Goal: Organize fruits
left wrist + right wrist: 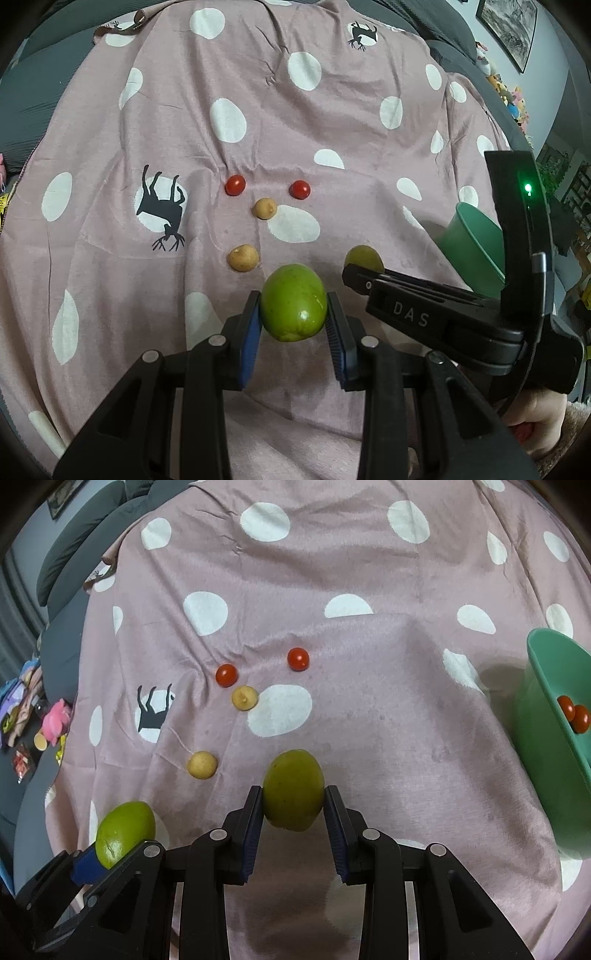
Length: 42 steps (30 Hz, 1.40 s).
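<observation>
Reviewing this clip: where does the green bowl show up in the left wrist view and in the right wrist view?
Left wrist: green bowl at the right edge, partly hidden behind the right gripper.
Right wrist: green bowl at the right edge, two red tomatoes inside.
Shared landmark: the black deer print on the cloth, left of the fruits.

A bright green round fruit (293,302) and a duller yellow-green round fruit (293,790) are each held up. Two small red tomatoes (235,185) (299,189) and two little tan round fruits (264,208) (242,257) lie on the cloth. Two more red tomatoes (573,714) sit inside the green plastic bowl (546,738).
</observation>
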Available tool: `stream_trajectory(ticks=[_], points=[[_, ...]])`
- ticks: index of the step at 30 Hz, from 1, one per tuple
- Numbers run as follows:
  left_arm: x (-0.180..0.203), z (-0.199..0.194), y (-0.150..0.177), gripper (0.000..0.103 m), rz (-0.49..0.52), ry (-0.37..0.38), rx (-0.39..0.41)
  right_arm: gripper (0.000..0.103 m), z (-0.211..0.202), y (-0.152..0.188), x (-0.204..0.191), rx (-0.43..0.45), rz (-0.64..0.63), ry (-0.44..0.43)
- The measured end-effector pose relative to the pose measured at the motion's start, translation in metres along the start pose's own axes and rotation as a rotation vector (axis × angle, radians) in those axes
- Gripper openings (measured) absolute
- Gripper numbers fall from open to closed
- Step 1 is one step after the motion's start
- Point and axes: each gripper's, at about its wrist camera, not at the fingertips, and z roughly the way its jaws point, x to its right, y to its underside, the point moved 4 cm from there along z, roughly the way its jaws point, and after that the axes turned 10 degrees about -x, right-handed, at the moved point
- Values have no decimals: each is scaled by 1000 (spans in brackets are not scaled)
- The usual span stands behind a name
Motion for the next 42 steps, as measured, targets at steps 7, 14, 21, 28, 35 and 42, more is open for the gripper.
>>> stream_trajectory(ticks=[7, 14, 21, 28, 35, 42], points=[[1, -1, -1, 33, 4, 4, 4, 35, -3, -2, 0, 16, 11, 0], [2, 1, -1, 33, 0, 16, -7, 35, -5, -2, 1, 28, 12, 1], [4, 1, -1, 33, -1, 16, -6, 35, -9, -2, -1, 40, 12, 0], [6, -2, -1, 33, -10, 22, 7, 35, -13, -2, -4, 40, 9, -15], [17, -20, -14, 33, -13, 68, 47, 35, -38, -10, 1, 84, 24, -40], [54, -40, -45, 33, 35, 61, 111, 35, -92, -26, 25, 213, 34, -19]])
